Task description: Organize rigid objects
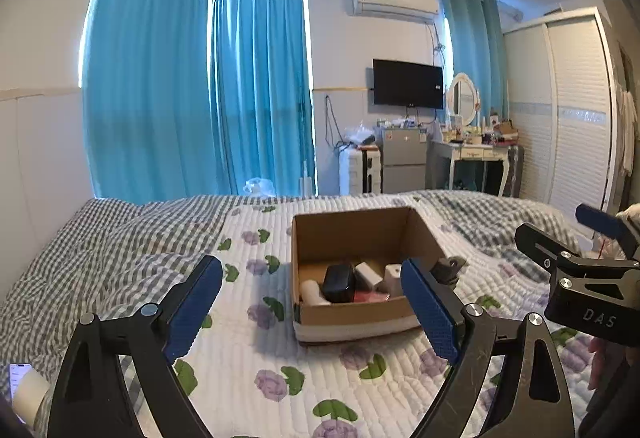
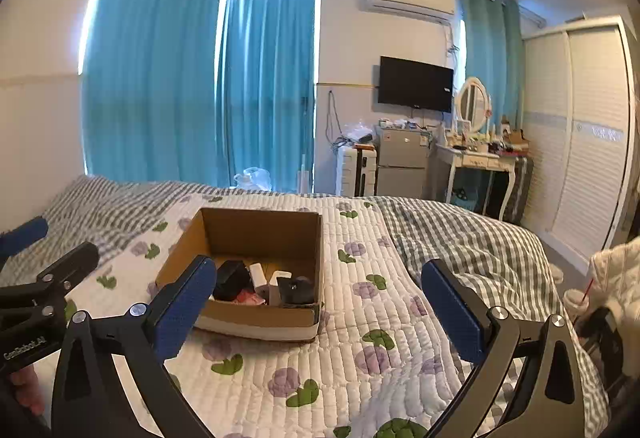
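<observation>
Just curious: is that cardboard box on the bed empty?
No. The open cardboard box holds several small items, among them a black case.

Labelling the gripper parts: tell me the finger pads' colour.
Blue, textured finger pads; the right wrist view shows them best.

Matt cardboard box, quilted cloth bedspread

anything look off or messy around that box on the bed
Mostly tidy. The cardboard box sits upright on the flowered quilt, but the things inside lie jumbled: a black case, white pieces, something red. In the left view a black gadget shows by its right wall. Nothing spilled or damaged.
</observation>
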`<state>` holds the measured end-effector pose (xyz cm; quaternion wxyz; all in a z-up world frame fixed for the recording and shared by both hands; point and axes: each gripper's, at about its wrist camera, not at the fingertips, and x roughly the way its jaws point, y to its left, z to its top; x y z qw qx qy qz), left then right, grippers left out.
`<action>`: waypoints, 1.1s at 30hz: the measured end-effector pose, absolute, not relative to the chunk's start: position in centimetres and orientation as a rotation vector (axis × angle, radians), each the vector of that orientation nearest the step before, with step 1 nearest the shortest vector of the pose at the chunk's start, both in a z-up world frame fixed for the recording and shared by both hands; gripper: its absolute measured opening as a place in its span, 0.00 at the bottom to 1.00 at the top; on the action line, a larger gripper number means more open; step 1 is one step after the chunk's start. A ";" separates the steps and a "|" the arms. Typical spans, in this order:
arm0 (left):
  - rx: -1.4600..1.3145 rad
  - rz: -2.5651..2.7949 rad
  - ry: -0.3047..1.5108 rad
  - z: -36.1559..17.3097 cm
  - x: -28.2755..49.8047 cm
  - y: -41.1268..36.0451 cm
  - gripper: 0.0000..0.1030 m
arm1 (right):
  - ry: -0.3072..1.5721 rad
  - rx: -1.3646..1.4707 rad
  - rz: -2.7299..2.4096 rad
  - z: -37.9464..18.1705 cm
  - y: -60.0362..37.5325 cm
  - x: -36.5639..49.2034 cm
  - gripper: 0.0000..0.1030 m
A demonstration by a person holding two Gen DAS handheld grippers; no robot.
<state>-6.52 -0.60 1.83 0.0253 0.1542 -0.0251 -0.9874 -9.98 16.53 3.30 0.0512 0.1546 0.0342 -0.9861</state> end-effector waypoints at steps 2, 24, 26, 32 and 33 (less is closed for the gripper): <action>0.479 -3.045 -0.096 1.6 -6.4 -0.6 0.90 | 0.121 0.493 -2.996 2.9 16.3 -10.4 1.00; 0.553 -3.022 -0.025 1.1 -6.7 -1.6 0.93 | 0.105 0.569 -2.989 2.1 16.1 -10.8 1.00; 0.564 -3.023 -0.030 1.0 -6.7 -1.6 0.94 | 0.106 0.580 -2.989 1.9 16.1 -10.9 1.00; 0.583 -3.022 -0.041 0.8 -6.8 -1.3 0.94 | 0.115 0.590 -2.985 1.5 15.8 -10.7 1.00; 0.581 -3.020 -0.040 0.8 -6.7 -1.3 0.94 | 0.117 0.587 -2.990 1.5 15.7 -10.7 1.00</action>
